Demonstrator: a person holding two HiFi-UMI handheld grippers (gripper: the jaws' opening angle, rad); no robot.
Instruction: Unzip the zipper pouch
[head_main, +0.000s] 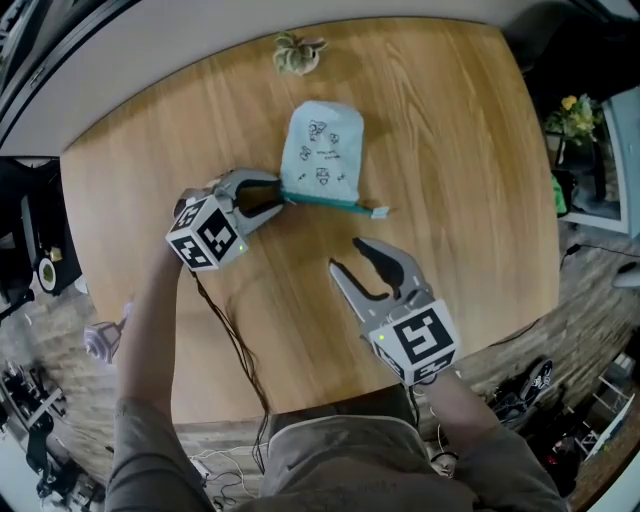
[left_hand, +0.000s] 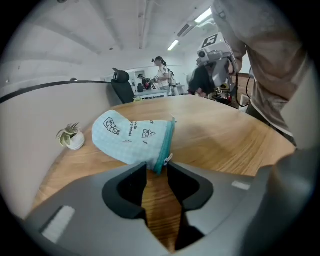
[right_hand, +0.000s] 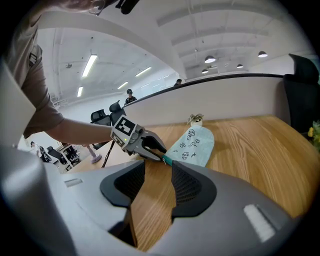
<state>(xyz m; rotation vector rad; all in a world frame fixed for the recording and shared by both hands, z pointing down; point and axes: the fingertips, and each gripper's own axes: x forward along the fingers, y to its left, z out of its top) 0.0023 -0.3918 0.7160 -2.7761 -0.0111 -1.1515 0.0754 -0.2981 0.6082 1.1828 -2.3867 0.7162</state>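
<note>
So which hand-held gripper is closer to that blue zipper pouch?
Left. The left hand-held gripper has its jaws around a corner of the zipper pouch; the right hand-held gripper hangs apart from it, over the table, nearer the person.

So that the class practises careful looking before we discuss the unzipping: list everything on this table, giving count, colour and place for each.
table: one, light wood, fills the head view
zipper pouch: one, pale blue with a teal zipper, lying flat mid-table
potted plant: one, green in a white pot, at the far edge beyond the pouch
left gripper: one, grey, jaws open astride the pouch's zipper end
right gripper: one, grey, jaws open and empty, over bare table nearer the person
</note>
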